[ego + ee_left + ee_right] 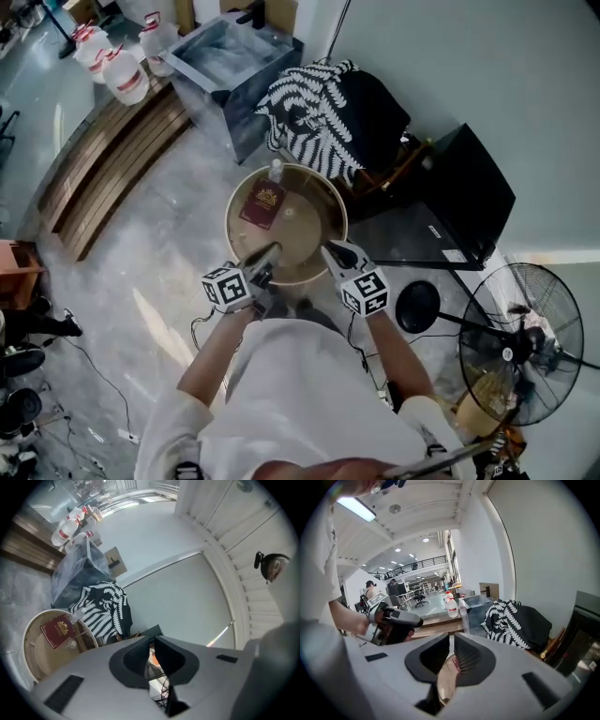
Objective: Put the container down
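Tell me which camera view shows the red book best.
The head view: it looks straight down on the red book, so the whole cover and its gold emblem show. The left gripper view has it small and skewed near the left edge. The right gripper view gives at most a red sliver behind the jaws.

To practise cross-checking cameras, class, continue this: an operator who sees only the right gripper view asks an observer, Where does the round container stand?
Observer: Head view: the round container stands on the floor before the person.
Operator: What is inside?
Observer: A dark red booklet, and a small clear bottle at the far rim.
Operator: Does the left hand-held gripper hold anything?
Observer: No; its own view shows the jaws together, nothing between.
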The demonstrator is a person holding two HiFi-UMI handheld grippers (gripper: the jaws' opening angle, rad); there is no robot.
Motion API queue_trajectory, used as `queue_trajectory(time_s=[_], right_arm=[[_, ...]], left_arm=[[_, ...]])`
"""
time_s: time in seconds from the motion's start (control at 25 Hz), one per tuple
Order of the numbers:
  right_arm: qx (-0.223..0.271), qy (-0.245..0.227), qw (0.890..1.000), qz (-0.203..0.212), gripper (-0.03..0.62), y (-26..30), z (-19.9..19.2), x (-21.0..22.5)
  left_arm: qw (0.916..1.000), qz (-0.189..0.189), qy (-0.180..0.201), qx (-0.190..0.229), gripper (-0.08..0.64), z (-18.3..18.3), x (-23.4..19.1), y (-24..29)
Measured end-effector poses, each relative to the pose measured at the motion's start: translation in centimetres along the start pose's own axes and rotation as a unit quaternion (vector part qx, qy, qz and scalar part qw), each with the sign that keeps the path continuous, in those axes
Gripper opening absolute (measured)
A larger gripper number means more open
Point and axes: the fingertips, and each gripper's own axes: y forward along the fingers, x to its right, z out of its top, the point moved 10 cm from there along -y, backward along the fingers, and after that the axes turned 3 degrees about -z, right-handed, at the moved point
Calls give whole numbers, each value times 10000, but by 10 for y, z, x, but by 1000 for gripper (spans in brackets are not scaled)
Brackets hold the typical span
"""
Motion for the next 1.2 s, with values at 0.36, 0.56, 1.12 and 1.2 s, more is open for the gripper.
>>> queue_trajectory(time_s=[0.36, 0.56, 1.12, 1.2], right_arm=[[332, -154, 9991, 235, -5, -74, -5, -8], [410, -331, 9981, 310, -5, -116, -17, -12], [693, -742, 9947, 140, -6, -170, -31, -39], [755, -799, 9939, 67, -5, -169, -26, -42]], left_arm=[[9896, 225, 1418, -129, 28, -41, 71, -7], [9816, 574, 1822, -15, 28, -71, 99, -24], [9669, 840, 2380, 365, 28, -94, 146, -75], [9648, 832, 2466, 366, 28, -88, 144, -80]])
